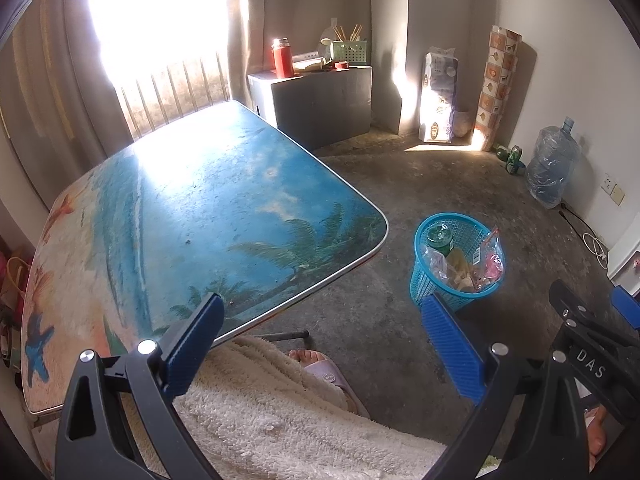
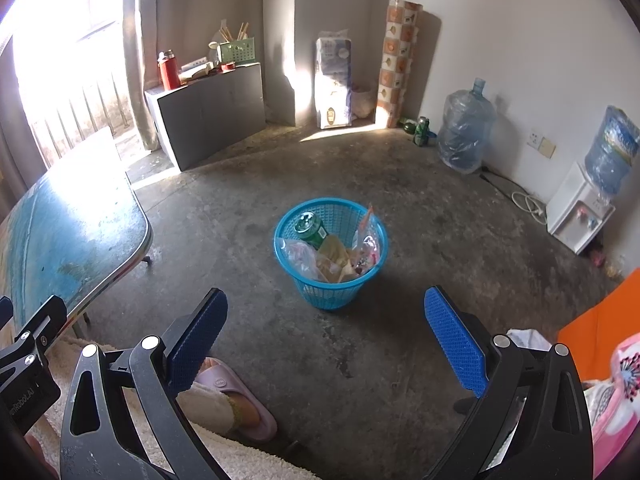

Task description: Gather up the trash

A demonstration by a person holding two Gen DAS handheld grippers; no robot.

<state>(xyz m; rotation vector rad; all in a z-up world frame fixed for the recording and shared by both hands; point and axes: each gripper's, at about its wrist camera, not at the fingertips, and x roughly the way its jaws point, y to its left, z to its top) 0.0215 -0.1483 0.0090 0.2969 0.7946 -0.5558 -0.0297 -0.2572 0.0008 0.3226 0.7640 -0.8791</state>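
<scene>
Both claws hanging wide apart, gripping nothing.
Left claw (image 1: 324, 340) hovering by table (image 1: 192, 200); right claw (image 2: 326, 340) facing blue basket (image 2: 331, 280) holding green can (image 2: 310, 229), wrappers (image 2: 340, 260).

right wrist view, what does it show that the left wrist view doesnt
Only the right wrist view shows the water dispenser with its bottle against the wall, and the orange panel at the right edge.

Only the left wrist view shows the full beach-print table, with starfish and palm trees, and the bright window straight behind it.

Both show the blue basket on the floor holding a green can and plastic wrappers, the red flask, and the empty water jug. Both the left gripper and the right gripper are open and empty.
</scene>
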